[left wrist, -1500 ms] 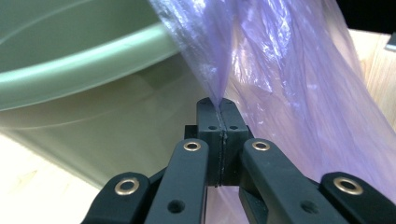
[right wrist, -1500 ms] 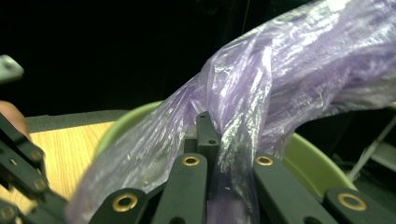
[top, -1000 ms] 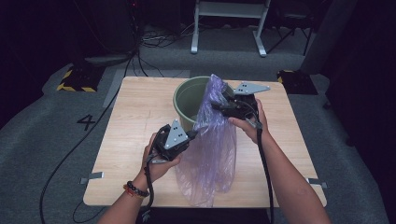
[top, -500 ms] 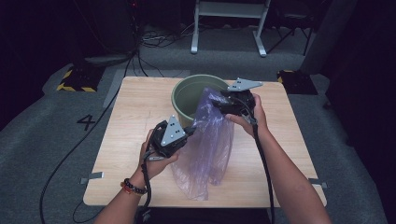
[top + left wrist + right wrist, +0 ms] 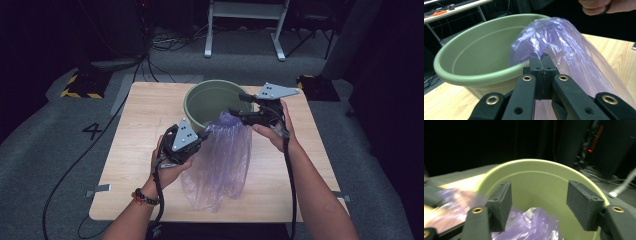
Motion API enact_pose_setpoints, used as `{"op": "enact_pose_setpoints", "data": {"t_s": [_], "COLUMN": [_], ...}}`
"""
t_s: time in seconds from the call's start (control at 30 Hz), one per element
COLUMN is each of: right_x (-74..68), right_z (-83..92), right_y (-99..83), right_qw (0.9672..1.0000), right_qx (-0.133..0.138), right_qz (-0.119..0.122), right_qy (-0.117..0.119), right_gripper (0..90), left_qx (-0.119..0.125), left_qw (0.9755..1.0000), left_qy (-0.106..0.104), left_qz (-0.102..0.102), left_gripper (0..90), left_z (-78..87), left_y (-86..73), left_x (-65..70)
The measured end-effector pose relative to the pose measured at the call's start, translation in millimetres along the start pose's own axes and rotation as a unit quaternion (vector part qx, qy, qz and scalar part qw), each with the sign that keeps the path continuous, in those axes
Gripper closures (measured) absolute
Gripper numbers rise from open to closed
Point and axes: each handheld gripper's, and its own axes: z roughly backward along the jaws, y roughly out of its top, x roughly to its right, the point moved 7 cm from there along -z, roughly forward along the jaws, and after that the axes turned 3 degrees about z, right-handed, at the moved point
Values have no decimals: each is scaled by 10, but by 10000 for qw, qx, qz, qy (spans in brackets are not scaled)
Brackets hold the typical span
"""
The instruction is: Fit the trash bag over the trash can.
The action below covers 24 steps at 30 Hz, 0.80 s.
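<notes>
Purple bag (image 5: 220,160) beside green tub (image 5: 212,102), wooden table (image 5: 140,130)

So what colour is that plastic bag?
The bag is see-through pale purple, clearest in the left gripper view.

Table (image 5: 145,125): light wood, rectangular, on grey carpet.
Floor marking (image 5: 93,131): dark numeral 4 on the carpet, left of the table.
Hazard block (image 5: 80,86): yellow-and-black striped edge, beyond the table's far left corner.
White frame (image 5: 245,27): metal legs on the floor behind the table.
Cables (image 5: 165,42): loose, near the white frame.
Tape (image 5: 97,190): grey strip beside the table's near left corner.
</notes>
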Motion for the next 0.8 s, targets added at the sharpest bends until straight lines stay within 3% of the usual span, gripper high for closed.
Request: {"op": "enact_pose_setpoints", "data": {"t_s": [0.13,0.27,0.37,0.5,0.63,0.8], "right_x": [-36,-116,-172,-219,-239,-230], "right_z": [87,106,87,56,8,-18], "right_y": [-47,-140,-204,-229,-238,-174], "right_qw": [9997,9982,9967,9950,9932,9945], "right_qx": [-40,-123,-193,-188,-291,-186], "right_qz": [60,250,504,841,1057,997], "right_qy": [220,536,614,497,382,258], "right_gripper": [371,359,506,732,882,900], "left_qx": [-83,-66,-41,67,135,229], "left_qw": [9999,9998,9998,9998,9998,9995], "left_qy": [129,145,150,161,161,174], "left_qz": [-44,133,156,72,4,130], "left_gripper": [900,900,900,900,900,900], "left_z": [-41,-75,-88,-71,-50,13], "left_y": [-3,-19,-16,17,40,116], "left_x": [-49,-107,-124,-112,-121,-187]}}
